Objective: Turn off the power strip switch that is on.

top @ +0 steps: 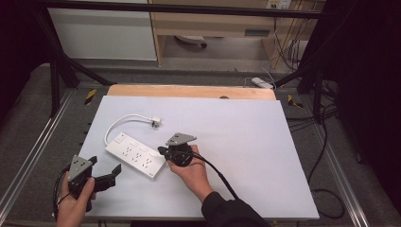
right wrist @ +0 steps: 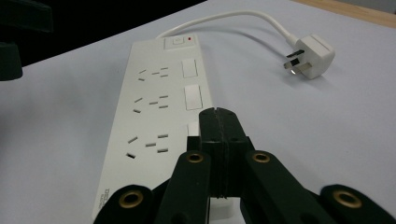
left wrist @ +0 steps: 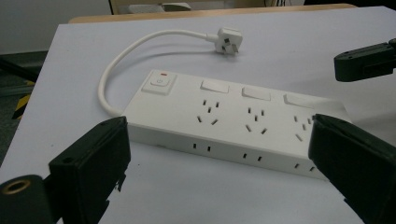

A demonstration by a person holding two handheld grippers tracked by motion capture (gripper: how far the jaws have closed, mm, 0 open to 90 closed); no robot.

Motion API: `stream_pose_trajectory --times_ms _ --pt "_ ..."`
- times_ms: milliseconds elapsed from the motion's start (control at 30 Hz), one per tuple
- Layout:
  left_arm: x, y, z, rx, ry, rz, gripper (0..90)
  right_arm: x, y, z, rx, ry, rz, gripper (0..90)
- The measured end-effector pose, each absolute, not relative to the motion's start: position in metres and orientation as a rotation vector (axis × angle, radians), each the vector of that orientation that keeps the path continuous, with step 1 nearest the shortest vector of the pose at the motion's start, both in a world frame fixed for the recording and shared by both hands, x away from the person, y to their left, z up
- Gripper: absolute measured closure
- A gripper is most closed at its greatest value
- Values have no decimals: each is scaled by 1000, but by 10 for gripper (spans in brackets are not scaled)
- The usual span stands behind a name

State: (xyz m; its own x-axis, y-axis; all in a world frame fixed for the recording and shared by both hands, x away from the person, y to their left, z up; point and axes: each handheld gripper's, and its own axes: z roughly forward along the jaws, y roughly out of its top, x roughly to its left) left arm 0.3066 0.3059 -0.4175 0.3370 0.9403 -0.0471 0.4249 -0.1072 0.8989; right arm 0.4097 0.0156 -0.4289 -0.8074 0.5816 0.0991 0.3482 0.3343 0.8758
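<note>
Right gripper (right wrist: 218,116), jaws shut tight, right over the near-end switch (right wrist: 192,130) of the long power strip (top: 135,155), closer than the wide-open left gripper (top: 105,174).

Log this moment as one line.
left hand-held gripper: open, near power strip | right hand-held gripper: shut, over strip's end switch | plug: loose

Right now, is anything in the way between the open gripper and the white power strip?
No, nothing visible. The left gripper sits open beside the power strip, with bare table between them. The right gripper is shut over its far end.
</note>
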Motion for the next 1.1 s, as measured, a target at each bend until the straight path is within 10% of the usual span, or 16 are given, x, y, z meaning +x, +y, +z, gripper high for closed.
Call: stream_pose_trajectory --times_ms 667,1100 --pt "307 305 -418 1710 1229 717 55 416 -6 -411 868 2341 1465 899" --pt "307 304 -418 1713 1229 717 55 420 -26 -394 893 2305 1515 705"
